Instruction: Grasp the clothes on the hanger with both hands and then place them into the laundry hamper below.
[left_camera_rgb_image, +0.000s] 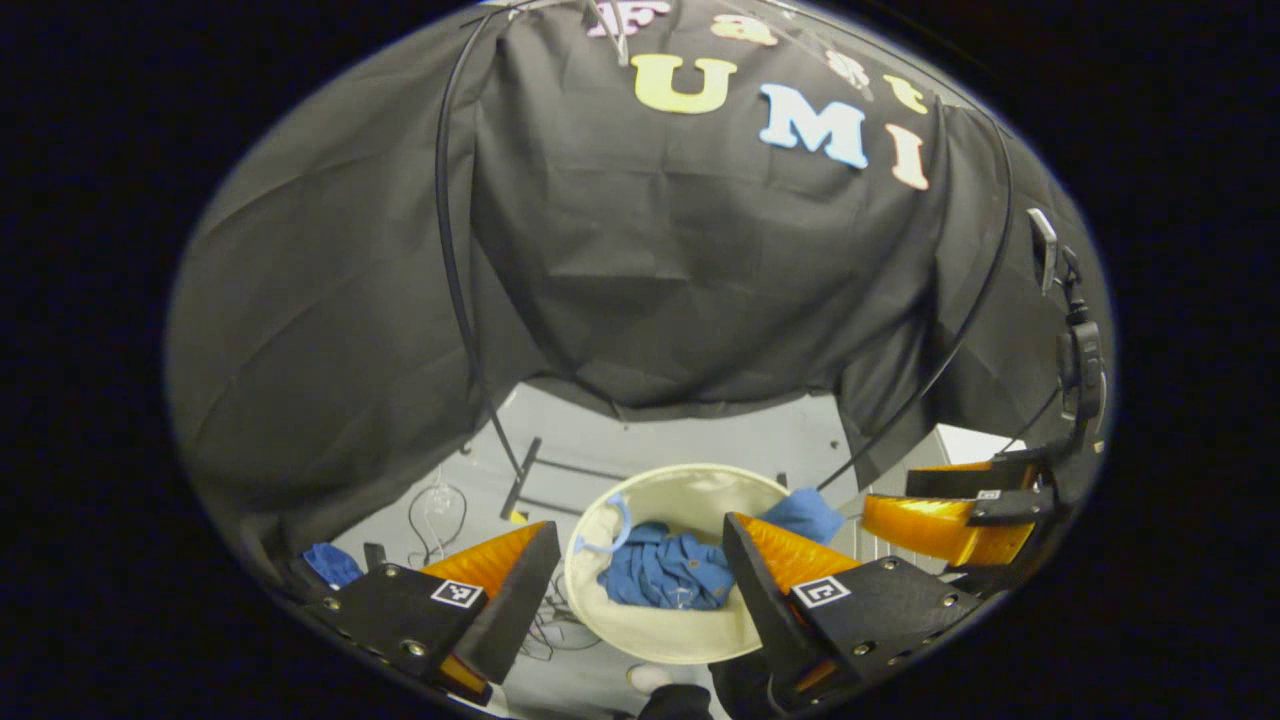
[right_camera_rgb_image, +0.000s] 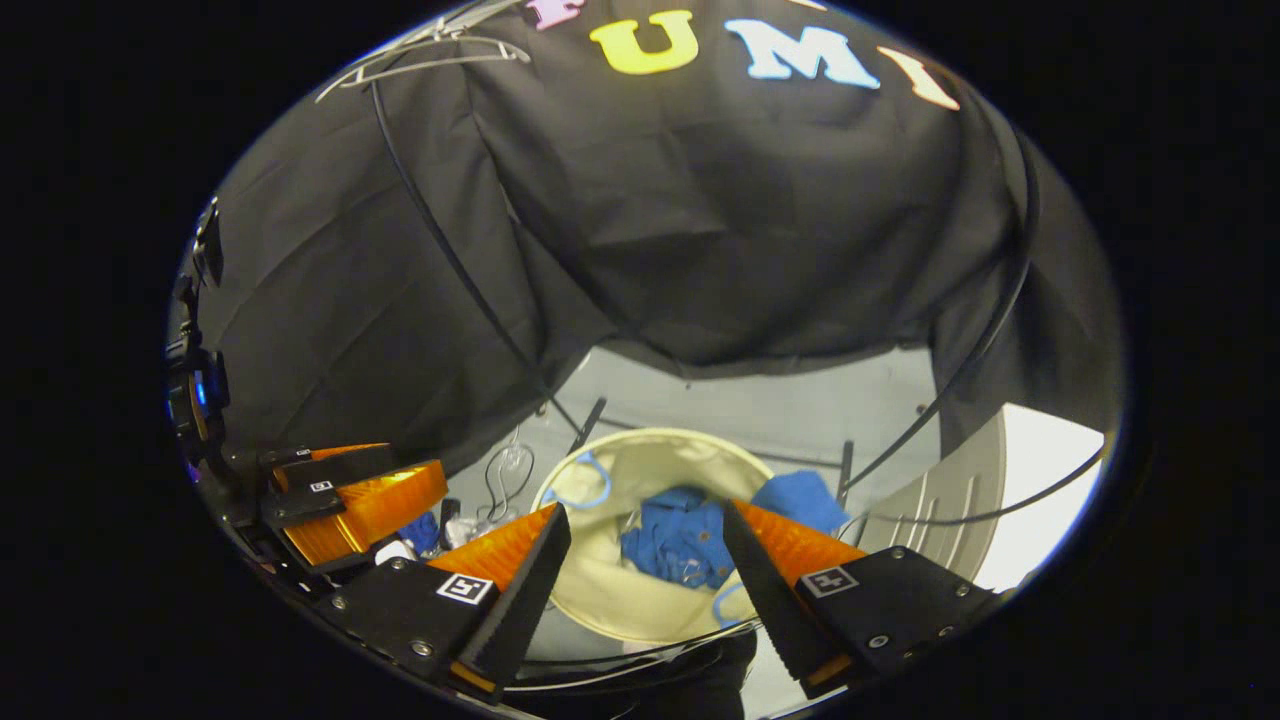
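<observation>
We see the hamper's (left_camera_rgb_image: 690, 490) near rim hidden behind the left gripper's fingers (left_camera_rgb_image: 515, 590). Its floor lies under blue clothes (left_camera_rgb_image: 665, 570). The hanger (right_camera_rgb_image: 430, 55) is cut off at the top edge.

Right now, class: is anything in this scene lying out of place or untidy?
Mostly tidy: the blue garment lies inside the cream laundry hamper. But one blue piece of cloth hangs over the hamper's rim, and another blue cloth lies on the floor, outside it.

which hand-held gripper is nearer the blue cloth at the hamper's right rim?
Right, probably. The right hand-held gripper hangs just over the blue cloth; the left hand-held gripper sits off the hamper's opposite side.
</observation>
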